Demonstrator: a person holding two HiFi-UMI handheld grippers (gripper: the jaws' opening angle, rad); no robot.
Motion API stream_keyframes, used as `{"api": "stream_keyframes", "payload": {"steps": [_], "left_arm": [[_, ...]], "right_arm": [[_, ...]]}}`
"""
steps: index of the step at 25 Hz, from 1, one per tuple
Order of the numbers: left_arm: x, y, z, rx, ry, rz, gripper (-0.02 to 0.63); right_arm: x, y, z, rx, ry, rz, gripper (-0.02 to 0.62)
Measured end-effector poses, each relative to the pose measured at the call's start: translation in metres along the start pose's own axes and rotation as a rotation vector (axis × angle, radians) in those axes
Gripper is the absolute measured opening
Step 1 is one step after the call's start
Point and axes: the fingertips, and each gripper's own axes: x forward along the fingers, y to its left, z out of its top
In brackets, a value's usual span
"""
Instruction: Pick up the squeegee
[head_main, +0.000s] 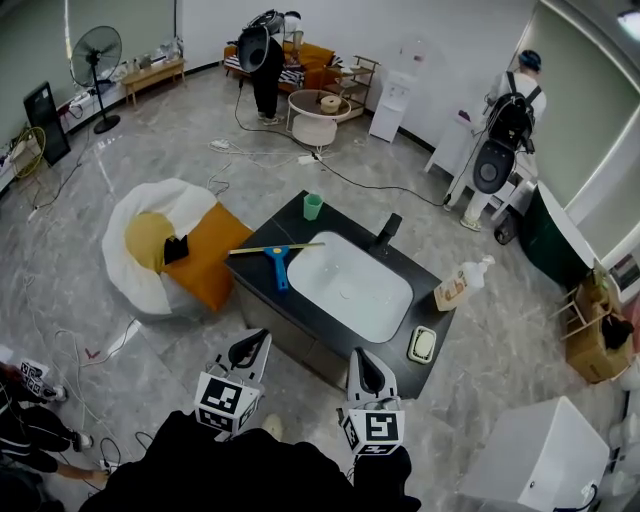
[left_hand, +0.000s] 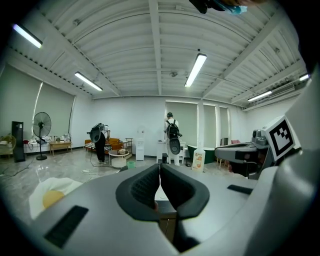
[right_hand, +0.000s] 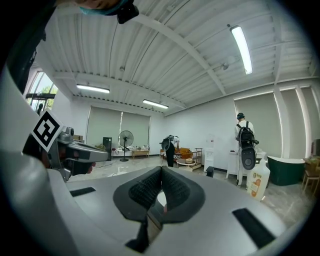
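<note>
**Desk:** Where are your tools?

**Operator:** Both are low in front of me, short of the vanity. My left gripper (head_main: 260, 338) has its jaws pressed together with nothing in them, and my right gripper (head_main: 362, 357) is the same (each one's own camera shows the pads meeting on air).

**Desk:** And the squeegee?

**Operator:** The squeegee (head_main: 277, 263) lies flat on the dark countertop (head_main: 425, 292), left of the white basin (head_main: 350, 285). Its blue handle points toward me and the blade lies across the far end.

**Desk:** What worries you?

**Operator:** If I arrive with the jaws closed, I judge I'll shove the handle rather than take it. It could skate on that glossy top, into the basin or off the edge. The handle lies low, so a steep approach may scrape the counter. The green cup (head_main: 313, 206) stands just beyond the blade, and a push forward could tip it.

**Desk:** And the room?

**Operator:** The floor is grey and polished, with cables trailing across it. A white and orange beanbag (head_main: 165, 245) sits left of the vanity, and a bottle (head_main: 462, 283) stands at the counter's right end. Far off there's a standing fan (head_main: 95, 60) and a person (head_main: 266, 70) by the back wall.
</note>
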Motion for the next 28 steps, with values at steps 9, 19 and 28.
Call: {"api": "stream_keyframes", "payload": {"steps": [9, 19, 28], "left_arm": [[0.006, 0.038, 0.005, -0.005, -0.006, 0.056, 0.026], [0.001, 0.078, 0.001, -0.022, 0.002, 0.142, 0.026], [0.032, 0.124, -0.001, -0.038, 0.007, 0.211, 0.026]], "right_arm": [[0.041, 0.019, 0.006, -0.005, -0.005, 0.062, 0.017], [0.083, 0.043, 0.007, -0.006, -0.002, 0.148, 0.017], [0.151, 0.041, 0.007, -0.014, 0.006, 0.207, 0.017]]}}
